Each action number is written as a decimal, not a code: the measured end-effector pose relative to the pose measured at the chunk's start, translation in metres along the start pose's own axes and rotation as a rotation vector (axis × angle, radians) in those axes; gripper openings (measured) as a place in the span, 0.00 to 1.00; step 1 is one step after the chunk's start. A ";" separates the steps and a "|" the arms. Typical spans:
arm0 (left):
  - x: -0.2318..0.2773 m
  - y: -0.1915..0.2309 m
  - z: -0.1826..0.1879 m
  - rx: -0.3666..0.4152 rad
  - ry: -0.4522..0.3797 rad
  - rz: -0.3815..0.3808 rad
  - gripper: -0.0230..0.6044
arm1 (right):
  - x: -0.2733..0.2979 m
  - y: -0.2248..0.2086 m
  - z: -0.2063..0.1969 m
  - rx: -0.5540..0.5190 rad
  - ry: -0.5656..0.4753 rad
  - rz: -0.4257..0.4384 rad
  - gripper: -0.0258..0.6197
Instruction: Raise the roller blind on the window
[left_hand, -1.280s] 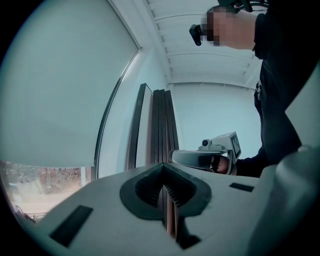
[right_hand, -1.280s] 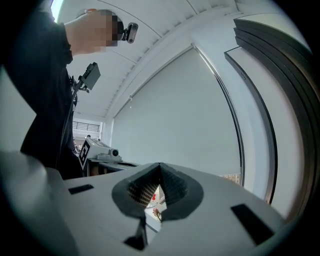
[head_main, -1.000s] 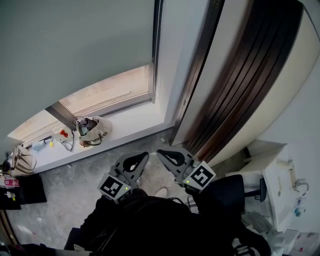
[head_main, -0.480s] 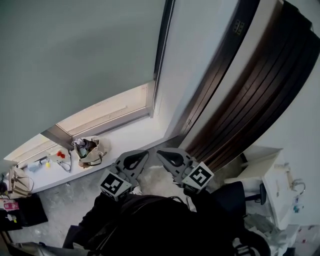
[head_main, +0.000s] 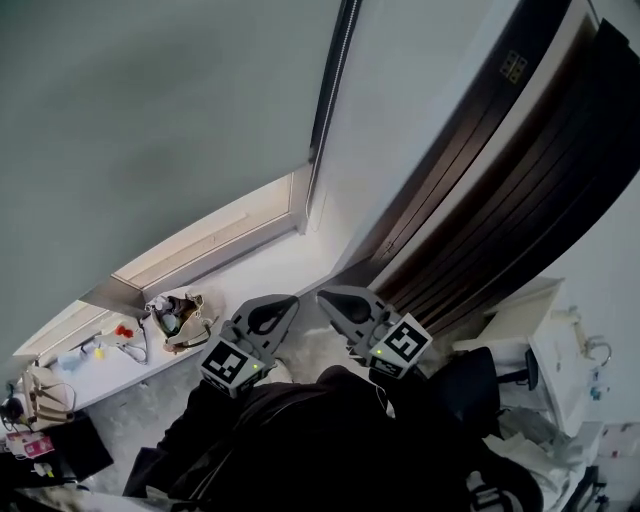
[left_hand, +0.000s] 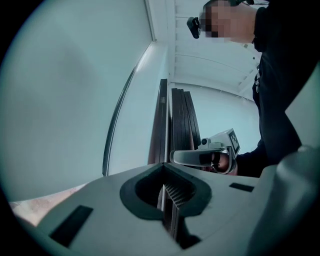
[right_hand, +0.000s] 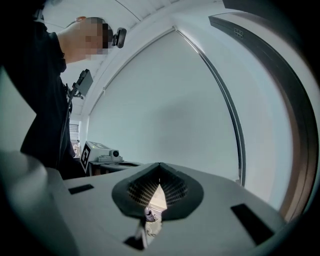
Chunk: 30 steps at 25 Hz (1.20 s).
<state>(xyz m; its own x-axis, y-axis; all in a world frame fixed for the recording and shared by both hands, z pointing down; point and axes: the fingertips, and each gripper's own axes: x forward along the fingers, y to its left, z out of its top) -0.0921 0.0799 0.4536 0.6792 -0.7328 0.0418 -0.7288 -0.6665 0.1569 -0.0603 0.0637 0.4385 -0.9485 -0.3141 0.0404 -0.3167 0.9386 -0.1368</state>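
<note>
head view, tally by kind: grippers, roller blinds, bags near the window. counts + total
Grippers: 2 (left gripper, right gripper)
Roller blind: 1
Bags: 2 (beige handbag, pale bag at far left)
Total: 5

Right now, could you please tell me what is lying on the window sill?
A beige handbag stands on the sill, with small red and yellow items beside it, too small to identify. The handbag hides the sill beneath it.
</note>
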 end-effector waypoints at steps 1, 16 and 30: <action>0.001 0.006 -0.001 -0.001 -0.002 -0.001 0.05 | 0.003 -0.004 0.000 0.007 0.002 -0.001 0.05; 0.081 0.057 0.021 -0.029 -0.024 0.073 0.05 | 0.015 -0.089 0.026 -0.012 -0.004 0.103 0.05; 0.180 0.085 0.044 -0.021 -0.030 0.151 0.05 | -0.008 -0.164 0.057 -0.052 -0.014 0.259 0.05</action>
<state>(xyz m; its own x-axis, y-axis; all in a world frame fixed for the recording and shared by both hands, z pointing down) -0.0355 -0.1151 0.4307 0.5588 -0.8285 0.0366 -0.8203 -0.5457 0.1715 -0.0006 -0.0957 0.4040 -0.9979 -0.0645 -0.0031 -0.0640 0.9939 -0.0900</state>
